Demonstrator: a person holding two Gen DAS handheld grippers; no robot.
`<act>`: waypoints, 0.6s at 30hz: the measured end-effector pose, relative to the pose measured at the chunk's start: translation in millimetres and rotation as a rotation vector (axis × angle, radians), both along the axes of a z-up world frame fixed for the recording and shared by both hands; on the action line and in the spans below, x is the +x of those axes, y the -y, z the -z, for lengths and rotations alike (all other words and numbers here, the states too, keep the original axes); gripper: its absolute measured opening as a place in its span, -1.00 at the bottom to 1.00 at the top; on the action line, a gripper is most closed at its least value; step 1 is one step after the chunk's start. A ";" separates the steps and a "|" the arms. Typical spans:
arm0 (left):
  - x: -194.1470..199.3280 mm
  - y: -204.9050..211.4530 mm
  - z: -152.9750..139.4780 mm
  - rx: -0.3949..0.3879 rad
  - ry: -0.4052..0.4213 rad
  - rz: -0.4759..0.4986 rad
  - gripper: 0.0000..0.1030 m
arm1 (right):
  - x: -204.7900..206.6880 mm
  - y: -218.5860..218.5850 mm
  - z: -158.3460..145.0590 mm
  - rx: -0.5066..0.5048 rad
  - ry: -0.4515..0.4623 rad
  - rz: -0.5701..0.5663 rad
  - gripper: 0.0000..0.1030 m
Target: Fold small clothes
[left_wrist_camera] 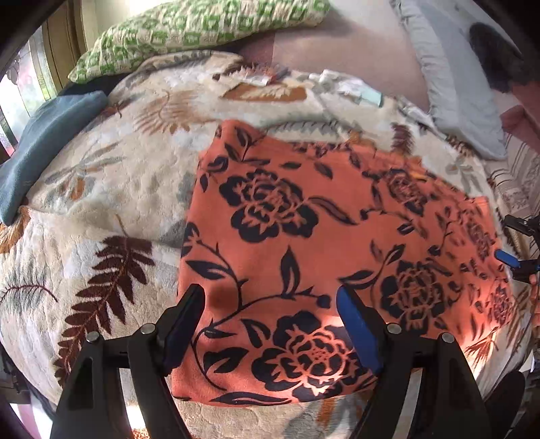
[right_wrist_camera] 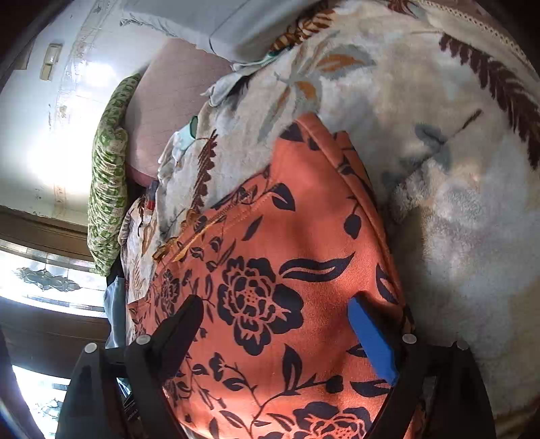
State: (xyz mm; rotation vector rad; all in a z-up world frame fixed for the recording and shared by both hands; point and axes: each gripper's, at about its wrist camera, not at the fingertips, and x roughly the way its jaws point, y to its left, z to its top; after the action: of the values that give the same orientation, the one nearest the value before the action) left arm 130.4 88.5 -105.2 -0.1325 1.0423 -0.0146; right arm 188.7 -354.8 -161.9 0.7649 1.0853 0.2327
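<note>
We hold our left gripper (left_wrist_camera: 270, 324) and right gripper (right_wrist_camera: 278, 324) spread wide above the orange cloth garment with black flowers (left_wrist_camera: 314, 243), lying flat on the leaf-patterned fleece blanket (left_wrist_camera: 101, 209)

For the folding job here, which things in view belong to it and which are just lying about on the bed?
Part of the job:
- orange floral garment, lying flat
- left tool, open over it
- right tool, open over it

Lying about:
- leaf-print blanket underneath
- green patterned pillow
- blue folded cloth
- grey pillow
</note>
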 end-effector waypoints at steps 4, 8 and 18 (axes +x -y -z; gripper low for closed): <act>13.3 -0.2 15.6 0.058 -0.031 0.010 0.62 | 3.3 -9.6 -39.9 -0.069 0.147 -0.005 0.75; 19.3 0.5 29.7 0.071 -0.070 -0.005 0.66 | 41.5 -8.0 3.5 -0.208 -0.011 -0.018 0.77; 13.8 3.2 24.6 0.063 -0.080 -0.017 0.66 | 0.4 -27.7 -39.6 -0.150 0.120 -0.053 0.78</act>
State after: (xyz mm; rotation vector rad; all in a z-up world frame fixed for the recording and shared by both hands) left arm 144.1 85.4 -129.8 -0.0857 1.1202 0.0392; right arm 189.2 -327.2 -122.3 0.5819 0.9976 0.2364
